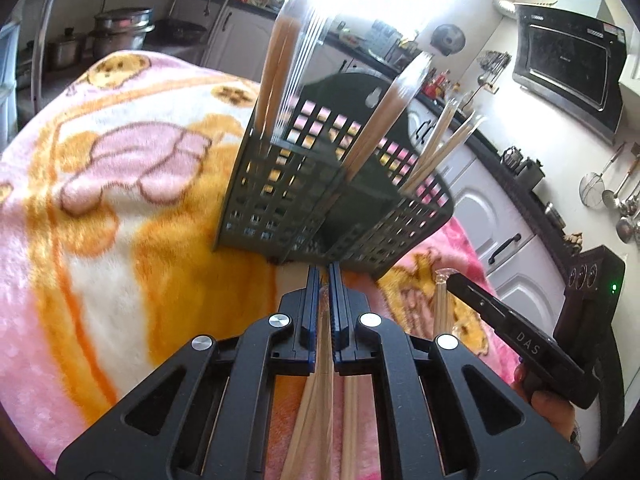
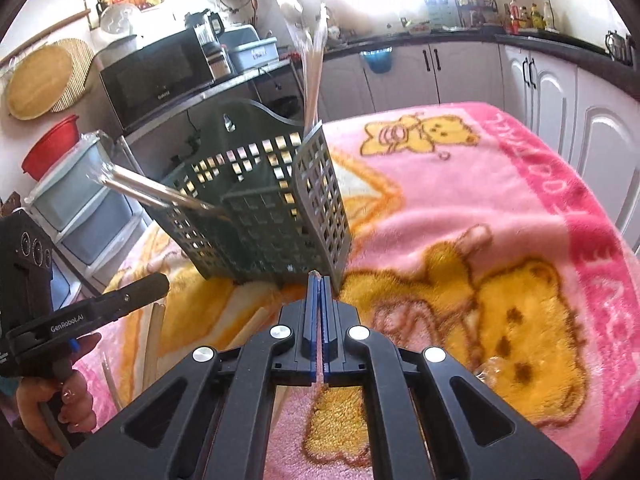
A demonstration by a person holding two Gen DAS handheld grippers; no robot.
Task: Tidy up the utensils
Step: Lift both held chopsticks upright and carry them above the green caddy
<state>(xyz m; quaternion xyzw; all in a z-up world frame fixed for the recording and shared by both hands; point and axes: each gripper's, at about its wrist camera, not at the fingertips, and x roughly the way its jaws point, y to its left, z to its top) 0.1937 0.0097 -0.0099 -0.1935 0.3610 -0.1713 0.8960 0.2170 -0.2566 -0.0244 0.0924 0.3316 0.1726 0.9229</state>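
Note:
A dark perforated utensil basket (image 1: 280, 192) (image 2: 260, 216) stands on the blanket, just beyond both grippers. Wrapped chopstick bundles (image 1: 276, 68) and loose wooden chopsticks (image 1: 444, 140) stick up out of its compartments. My left gripper (image 1: 324, 270) (image 2: 162, 282) is shut on a pair of wooden chopsticks (image 1: 316, 400) that trail back under it. My right gripper (image 2: 320, 280) (image 1: 454, 280) is shut on a plastic-wrapped chopstick pack (image 1: 442, 308). In the right wrist view only the pack's clear wrapper tip (image 2: 315, 276) shows.
A pink and orange bear-print blanket (image 2: 480, 208) covers the table. A crumpled clear wrapper (image 2: 490, 368) lies on it at the right. White cabinets (image 2: 560, 100), a microwave (image 2: 156, 76), a range hood (image 1: 568, 76) and hanging ladles (image 1: 624, 204) ring the table.

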